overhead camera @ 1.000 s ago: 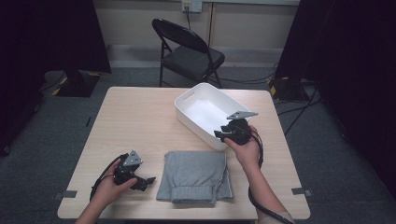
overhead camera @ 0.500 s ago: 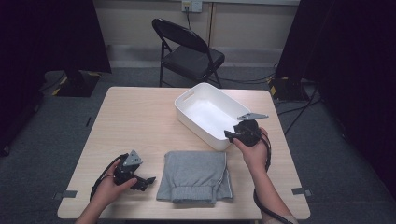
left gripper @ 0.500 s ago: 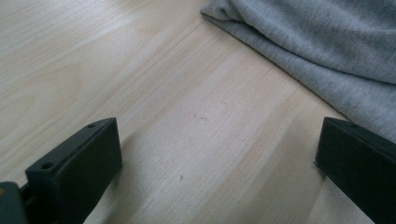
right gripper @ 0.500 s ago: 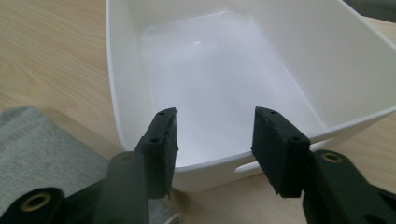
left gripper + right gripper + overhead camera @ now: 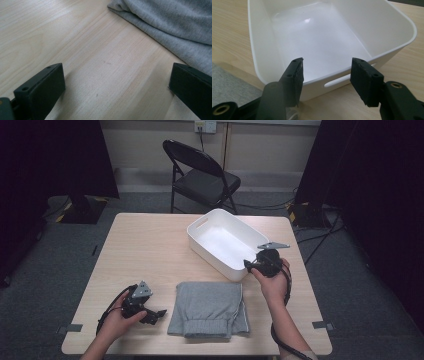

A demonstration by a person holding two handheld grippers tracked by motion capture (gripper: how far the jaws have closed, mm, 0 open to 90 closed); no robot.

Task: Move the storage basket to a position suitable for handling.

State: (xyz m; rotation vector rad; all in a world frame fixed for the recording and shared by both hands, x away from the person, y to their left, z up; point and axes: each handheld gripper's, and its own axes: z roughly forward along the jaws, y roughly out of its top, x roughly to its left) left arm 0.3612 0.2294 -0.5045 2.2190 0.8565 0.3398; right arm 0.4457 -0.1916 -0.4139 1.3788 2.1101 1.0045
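An empty white plastic bin (image 5: 212, 260) stands slantwise on the right half of the wooden table (image 5: 145, 245). My right gripper (image 5: 250, 265) is at the bin's near end. In the right gripper view the right gripper (image 5: 325, 67) is open, its jaws have just been opening, and the bin (image 5: 332, 37) end wall with the handle slot lies just past the tips, unpressed. A folded grey garment (image 5: 207, 309) lies at the table's front. My left gripper (image 5: 156, 314) rests just left of it, and that gripper (image 5: 116, 72) is wide open over bare wood, with the garment (image 5: 175, 22) ahead of it.
A black folding chair (image 5: 202, 175) stands beyond the table's far edge. Dark curtains hang at both sides, and cables run over the grey floor at the right. Bare tabletop (image 5: 100, 62) spreads left of the bin and garment.
My right gripper has shifted slightly to the right, off the bin's near corner, and its jaws stand wider. The left hand and the garment have stayed put.
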